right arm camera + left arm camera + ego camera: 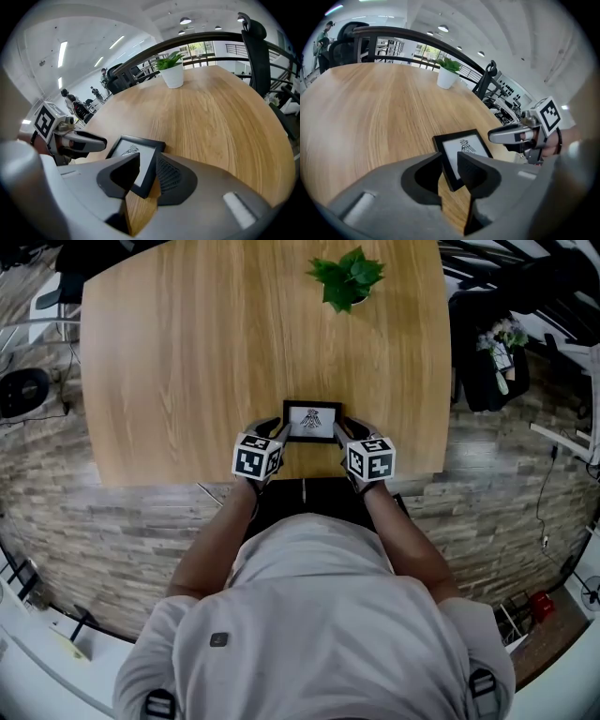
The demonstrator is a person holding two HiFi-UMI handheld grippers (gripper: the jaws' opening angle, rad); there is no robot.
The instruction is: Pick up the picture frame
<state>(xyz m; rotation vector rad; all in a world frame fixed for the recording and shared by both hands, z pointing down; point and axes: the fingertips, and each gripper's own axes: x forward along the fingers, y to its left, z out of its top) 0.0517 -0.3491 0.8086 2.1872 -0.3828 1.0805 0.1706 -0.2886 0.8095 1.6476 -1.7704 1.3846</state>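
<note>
A small black picture frame with a white print lies flat on the wooden table, close to its near edge. My left gripper is at the frame's left side and my right gripper at its right side, both low over the table. In the left gripper view the frame has its left edge in the gap of the open left gripper. In the right gripper view the frame's right corner sits between the open jaws of the right gripper. Neither pair of pads visibly presses on it.
A potted green plant in a white pot stands at the table's far side. Office chairs and a dark railing lie beyond the table. The table's near edge runs just behind both grippers.
</note>
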